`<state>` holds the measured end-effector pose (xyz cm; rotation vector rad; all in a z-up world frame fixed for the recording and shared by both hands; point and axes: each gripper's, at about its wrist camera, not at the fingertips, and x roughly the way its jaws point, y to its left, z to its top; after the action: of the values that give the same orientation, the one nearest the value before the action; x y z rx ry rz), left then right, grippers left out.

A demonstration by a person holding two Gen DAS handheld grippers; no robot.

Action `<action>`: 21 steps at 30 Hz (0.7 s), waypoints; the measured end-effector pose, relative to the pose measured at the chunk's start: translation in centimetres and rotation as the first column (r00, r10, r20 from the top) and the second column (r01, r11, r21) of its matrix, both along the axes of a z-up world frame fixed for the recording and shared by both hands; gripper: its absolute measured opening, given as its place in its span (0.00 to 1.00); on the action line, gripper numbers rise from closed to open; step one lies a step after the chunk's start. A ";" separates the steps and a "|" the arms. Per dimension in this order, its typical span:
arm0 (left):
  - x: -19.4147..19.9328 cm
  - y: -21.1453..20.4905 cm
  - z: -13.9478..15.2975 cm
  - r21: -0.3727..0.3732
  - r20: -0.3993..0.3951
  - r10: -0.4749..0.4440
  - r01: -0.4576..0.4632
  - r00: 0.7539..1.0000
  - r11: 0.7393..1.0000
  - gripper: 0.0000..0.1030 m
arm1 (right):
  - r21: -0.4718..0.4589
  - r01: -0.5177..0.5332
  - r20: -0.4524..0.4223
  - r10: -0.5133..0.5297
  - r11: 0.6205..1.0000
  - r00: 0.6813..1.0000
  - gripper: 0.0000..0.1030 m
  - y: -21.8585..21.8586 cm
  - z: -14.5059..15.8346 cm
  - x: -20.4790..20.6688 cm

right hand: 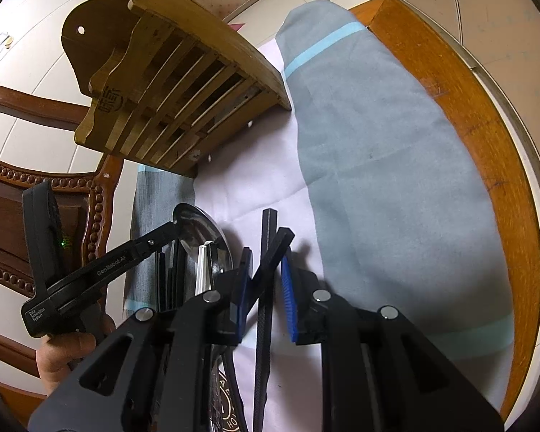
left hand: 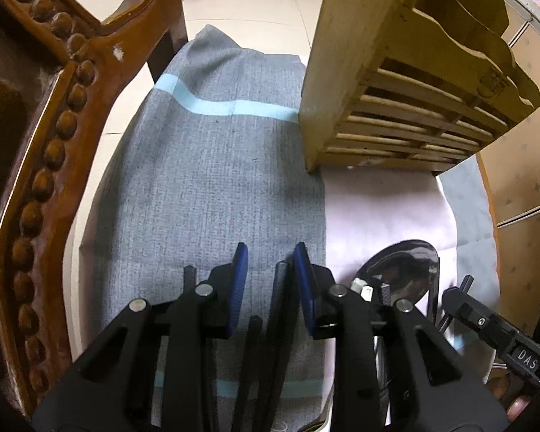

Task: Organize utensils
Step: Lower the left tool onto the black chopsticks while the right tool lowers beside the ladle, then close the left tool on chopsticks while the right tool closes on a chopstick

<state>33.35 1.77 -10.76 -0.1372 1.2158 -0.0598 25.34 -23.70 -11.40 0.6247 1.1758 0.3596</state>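
Left gripper (left hand: pixel 270 252): jaws parted by a narrow gap, nothing clamped; black chopsticks (left hand: pixel 277 309) lying in the gap and beneath the fingers, pointing toward 12 o'clock over the grey cloth (left hand: pixel 216 165). Blue pads (left hand: pixel 240 280) facing each other, apart from the sticks as far as visible.

Right gripper (right hand: pixel 266 262): jaws parted by a narrow gap, two black chopsticks (right hand: pixel 270 237) crossed between the fingers; contact with the blue pads (right hand: pixel 289 298) cannot be told, so holding cannot be confirmed. Tips pointing toward 12 o'clock over the white cloth (right hand: pixel 248 180).

Metal spoon (left hand: pixel 403 266): bowl at 3 o'clock of the left gripper, resting on the white cloth; at 10 o'clock of the right gripper in the right wrist view.

Wooden utensil rack (left hand: pixel 396 108): at 1 o'clock of the left gripper, at 11 o'clock of the right gripper, standing on the cloths.

Carved wooden chair (left hand: pixel 54 126): at 9 o'clock in the left wrist view.

Bare hand (right hand: pixel 68 356): gripping the other device's handle, at 8 o'clock in the right wrist view.
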 end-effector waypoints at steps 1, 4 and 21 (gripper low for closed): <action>0.0 -0.1 -0.2 0.006 -0.003 -0.004 0.004 1.000 1.000 0.26 | 0.000 0.001 0.001 -0.001 1.000 1.000 0.18 0.0 0.0 0.0; -0.1 -0.3 -0.2 0.017 -0.004 -0.011 0.011 1.000 1.000 0.26 | -0.002 0.004 0.005 -0.004 1.000 1.000 0.18 0.2 0.1 -0.1; -0.9 -2.1 0.5 0.069 0.047 -0.069 0.066 0.997 0.995 0.00 | 0.037 0.012 0.119 -0.017 0.999 0.993 0.13 0.1 2.6 -0.8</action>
<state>32.44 -0.31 -10.28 -0.0358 1.1719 -0.0805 24.57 -23.61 -8.79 0.6349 1.0523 0.4014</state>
